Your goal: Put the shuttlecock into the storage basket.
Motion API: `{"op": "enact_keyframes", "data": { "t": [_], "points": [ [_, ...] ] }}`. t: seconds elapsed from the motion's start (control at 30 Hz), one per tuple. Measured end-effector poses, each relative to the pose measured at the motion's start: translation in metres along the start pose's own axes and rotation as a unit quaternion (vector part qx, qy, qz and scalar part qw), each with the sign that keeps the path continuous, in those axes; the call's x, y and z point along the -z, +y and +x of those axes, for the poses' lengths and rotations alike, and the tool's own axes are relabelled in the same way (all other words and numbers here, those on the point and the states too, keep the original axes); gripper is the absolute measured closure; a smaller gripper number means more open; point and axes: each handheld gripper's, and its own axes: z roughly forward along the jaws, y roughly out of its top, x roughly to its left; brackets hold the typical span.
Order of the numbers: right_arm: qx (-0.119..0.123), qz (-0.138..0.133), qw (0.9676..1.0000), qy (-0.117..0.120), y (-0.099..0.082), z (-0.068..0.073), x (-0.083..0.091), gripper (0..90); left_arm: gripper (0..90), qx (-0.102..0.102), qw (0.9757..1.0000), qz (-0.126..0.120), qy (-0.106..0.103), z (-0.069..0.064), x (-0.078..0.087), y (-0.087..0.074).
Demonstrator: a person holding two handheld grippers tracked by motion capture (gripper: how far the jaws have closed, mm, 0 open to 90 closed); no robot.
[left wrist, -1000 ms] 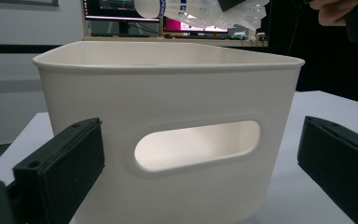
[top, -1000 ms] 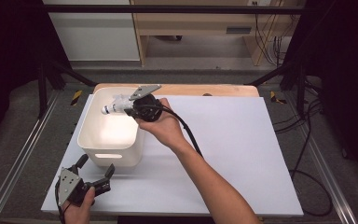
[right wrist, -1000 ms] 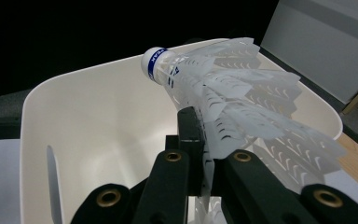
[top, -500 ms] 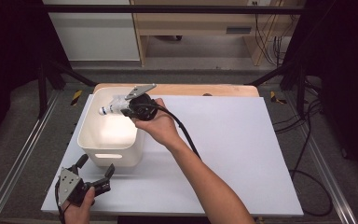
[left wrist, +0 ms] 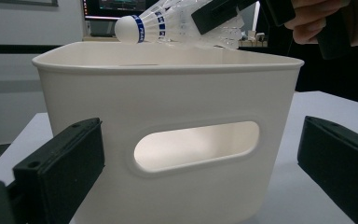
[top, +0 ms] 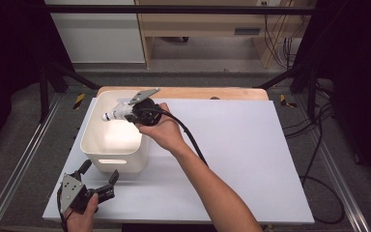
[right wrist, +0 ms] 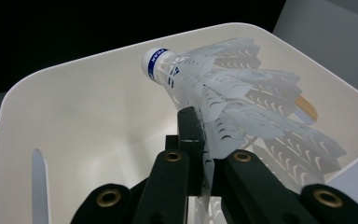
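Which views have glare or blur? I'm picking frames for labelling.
High view: soft, with a bright patch inside the bin. Left gripper view: sharp bin wall, glowing handle slot. Right gripper view: shuttlecock crisp against the pale bin, dark background.

White board [top: 251, 145], wooden tabletop [top: 212, 93], perhaps cabinets [top: 96, 34] behind.

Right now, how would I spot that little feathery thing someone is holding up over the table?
Find the white bin at the left of the white table. Above its open top, the right tongs pinch a shuttlecock by its skirt. It is the one with a round white tip, a blue band and a white lattice skirt, lying sideways in the air.
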Motion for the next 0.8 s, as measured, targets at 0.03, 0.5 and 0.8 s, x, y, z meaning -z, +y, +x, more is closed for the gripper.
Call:
{"op": "enact_keyframes", "data": {
  "t": [0.03, 0.5, 0.8],
  "points": [
    [0.0, 0.002, 1.0, 0.0, -0.0001, 0.0002, -0.0004, 89.6, 0.5, 0.0, 1.0, 0.0, 0.0, -0.0001, -0.0001, 0.0],
    [0.006, 0.01, 0.9999, 0.003, -0.0029, -0.0005, -0.0044, 89.6, 0.5, -0.002, 1.0, 0.001, 0.0, -0.0001, -0.0001, 0.0],
    [0.008, 0.019, 0.9998, 0.003, -0.0041, 0.001, -0.0068, 89.6, 0.6, -0.002, 1.0, 0.001, -0.001, -0.0003, -0.0001, 0.0001]
  ]
}}
